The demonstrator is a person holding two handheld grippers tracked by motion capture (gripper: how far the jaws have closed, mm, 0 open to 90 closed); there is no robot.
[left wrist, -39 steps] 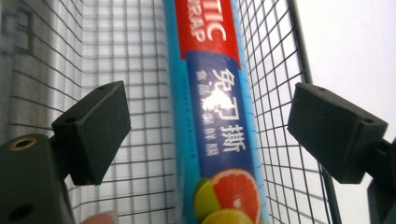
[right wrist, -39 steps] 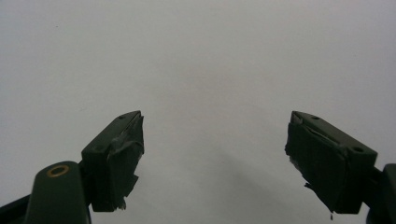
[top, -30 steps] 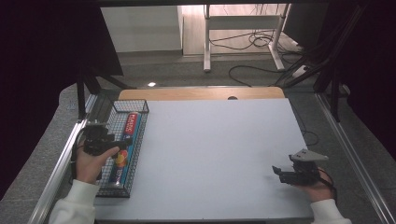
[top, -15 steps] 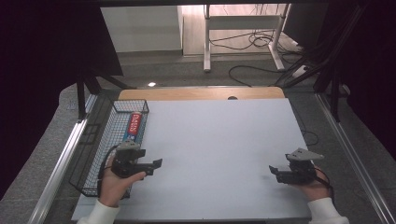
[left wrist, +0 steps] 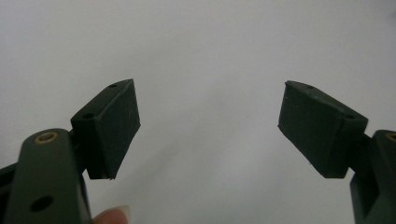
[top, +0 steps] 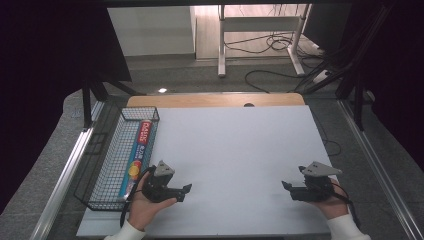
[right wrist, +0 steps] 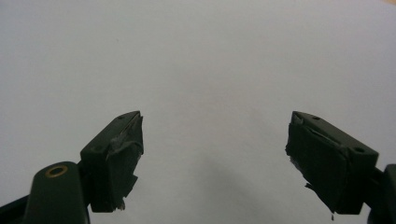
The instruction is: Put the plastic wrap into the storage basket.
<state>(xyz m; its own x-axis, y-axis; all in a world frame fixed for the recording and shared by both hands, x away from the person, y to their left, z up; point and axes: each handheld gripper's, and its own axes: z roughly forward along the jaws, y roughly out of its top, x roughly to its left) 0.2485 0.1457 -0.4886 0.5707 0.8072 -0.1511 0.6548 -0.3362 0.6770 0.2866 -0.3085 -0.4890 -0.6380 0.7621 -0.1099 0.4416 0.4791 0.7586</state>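
Note:
A long blue box with red and yellow print [top: 139, 150] lies inside a black wire basket [top: 107, 170] at the table's left edge. My left gripper [top: 186, 190] rests low on the white tabletop just right of the basket's near end, pointing right. In the left gripper view its jaws stand wide apart with nothing between the left gripper [left wrist: 208, 126] pads. My right gripper [top: 286, 186] sits near the front right of the table, pointing left. The right gripper view shows the right gripper [right wrist: 212, 158] open over bare white surface, its pads worn and ragged.
The white tabletop [top: 235, 150] spreads between both hands. A wooden strip [top: 215, 100] runs along the far edge. Metal rails [top: 65, 175] flank the table, and cables [top: 280, 45] lie on the floor beyond.
My left hand has come out of the basket area and moved right and nearer, onto the tabletop, with its gripper empty. The right gripper has barely shifted.

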